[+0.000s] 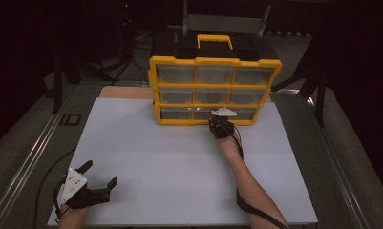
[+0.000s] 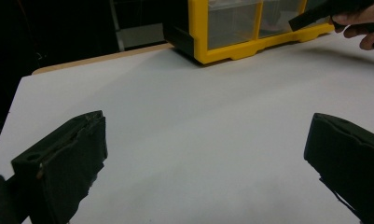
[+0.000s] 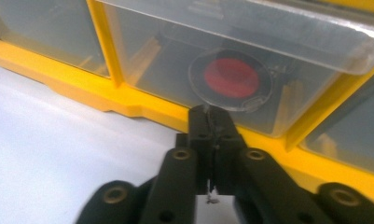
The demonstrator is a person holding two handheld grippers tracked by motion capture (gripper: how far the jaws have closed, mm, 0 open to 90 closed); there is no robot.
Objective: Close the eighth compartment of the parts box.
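Observation:
A yellow organiser with clear drawers stands at the far side of the white table. My right gripper is at its bottom row, at the middle drawer. In the right gripper view the two jaws are pressed together, and the right gripper touches the lower edge of that drawer's clear front. Whether a thin lip is pinched between them I cannot tell. A red disc lies inside the drawer. My left gripper rests open near the table's front left corner, and the left gripper holds nothing.
The organiser has a black top with a yellow carry handle. A wooden board edge shows behind the white surface on the left. Metal rails run along both table sides. In the left gripper view the organiser's corner is far ahead.

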